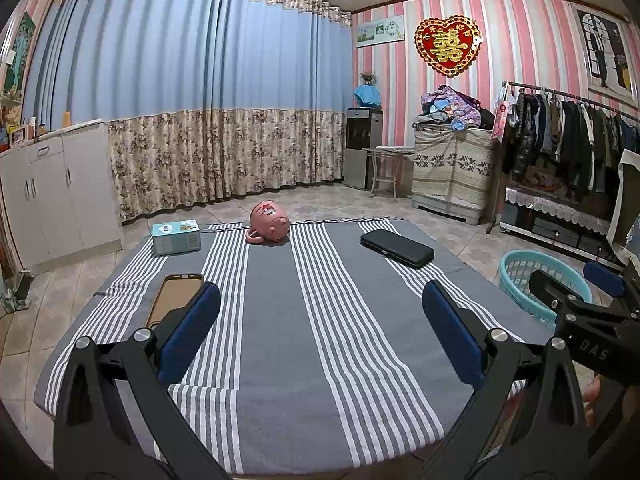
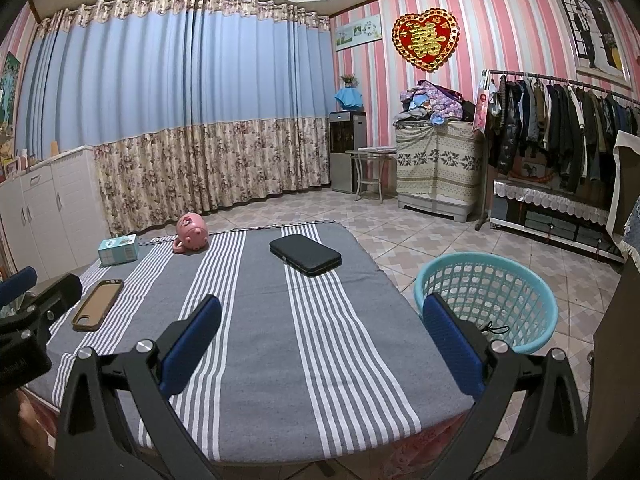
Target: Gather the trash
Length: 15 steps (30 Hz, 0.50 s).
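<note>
Grey cloth with white stripes [image 2: 264,320] covers the table. On it: phone case [image 2: 97,305] lying flat at near left; small teal carton [image 2: 118,250] at far left corner; pink cartoon-faced mug [image 2: 192,236] on its side just beside the carton, handle toward the viewer; black zippered case [image 2: 305,255] far right of centre. All four well apart from both tools. Teal perforated basket [image 2: 486,300] stands on the tiled floor just beside the table's right edge; a small dark cord-like item rests inside, identity unclear.

Left gripper [image 1: 321,330]: blue pads spread wide, nothing between them, above the cloth near the phone case. Right gripper [image 2: 322,338]: pads likewise spread, empty, above the near right part of the table beside the basket.
</note>
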{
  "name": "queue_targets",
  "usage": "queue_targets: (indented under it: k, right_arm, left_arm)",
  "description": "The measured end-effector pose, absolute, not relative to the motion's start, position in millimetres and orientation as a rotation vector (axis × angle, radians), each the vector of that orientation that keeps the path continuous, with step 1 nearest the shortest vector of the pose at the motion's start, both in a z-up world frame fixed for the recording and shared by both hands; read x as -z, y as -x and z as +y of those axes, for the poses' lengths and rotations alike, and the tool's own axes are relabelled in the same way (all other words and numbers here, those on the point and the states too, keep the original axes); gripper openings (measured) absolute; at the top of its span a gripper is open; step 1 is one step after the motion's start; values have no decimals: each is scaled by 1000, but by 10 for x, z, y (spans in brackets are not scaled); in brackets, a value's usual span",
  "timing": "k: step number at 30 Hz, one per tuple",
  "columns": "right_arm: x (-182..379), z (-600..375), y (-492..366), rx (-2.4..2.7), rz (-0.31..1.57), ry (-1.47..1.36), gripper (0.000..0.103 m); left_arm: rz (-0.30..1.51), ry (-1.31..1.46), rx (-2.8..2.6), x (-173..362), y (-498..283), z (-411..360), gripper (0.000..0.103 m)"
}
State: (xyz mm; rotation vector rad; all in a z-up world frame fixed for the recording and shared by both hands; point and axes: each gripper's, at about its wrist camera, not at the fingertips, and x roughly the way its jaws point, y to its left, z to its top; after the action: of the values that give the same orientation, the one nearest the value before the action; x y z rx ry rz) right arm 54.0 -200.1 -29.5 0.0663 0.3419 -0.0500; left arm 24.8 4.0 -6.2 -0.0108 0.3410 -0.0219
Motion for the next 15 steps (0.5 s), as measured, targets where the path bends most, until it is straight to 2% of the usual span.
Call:
queue_targets:
  k: [15]
  right_arm:
    - [299,-1987,-542,50,343,-67,98]
  left_arm:
    - [333,1,16,54,-236,42,98]
